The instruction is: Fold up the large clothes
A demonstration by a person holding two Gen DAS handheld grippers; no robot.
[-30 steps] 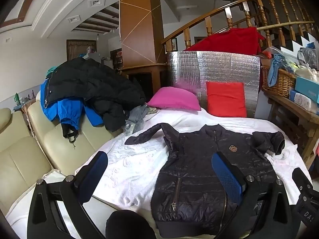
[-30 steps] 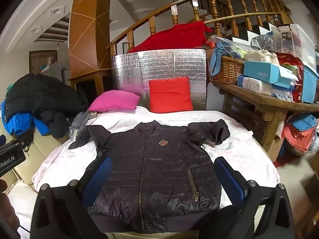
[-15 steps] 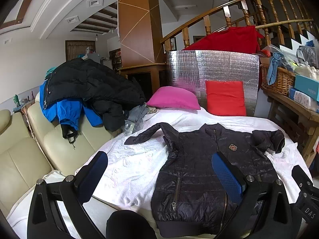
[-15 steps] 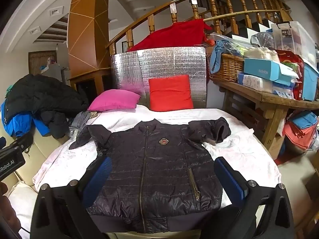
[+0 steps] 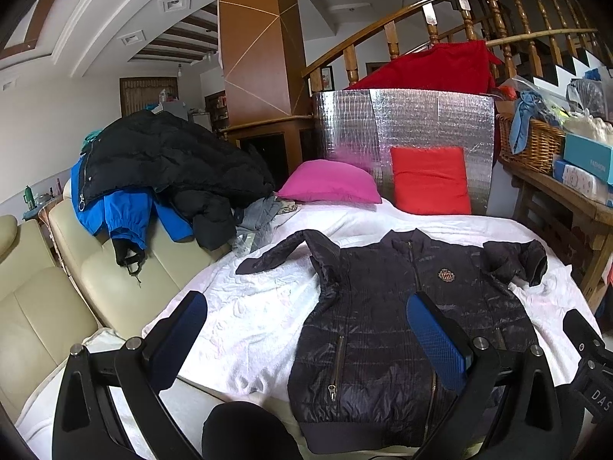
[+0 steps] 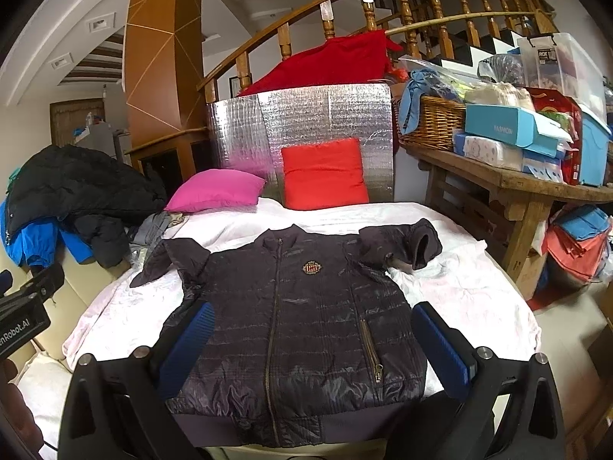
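A black quilted zip jacket lies front up on the white-covered bed, hem toward me, badge on the chest. One sleeve points out to the left; the other is bunched up at the right shoulder. My left gripper hovers open above the jacket's left hem side, one blue pad over the white cover. My right gripper hangs open over the jacket's lower half, holding nothing. The right tool's body shows at the edge of the left wrist view.
A pink pillow and a red pillow lean on a silver foil panel at the bed's head. Dark and blue coats are piled on a cream sofa at left. A cluttered wooden bench stands at right.
Both views have shifted very slightly; the jacket sits a touch lower in frame. The jacket itself has not moved and both grippers stay open.
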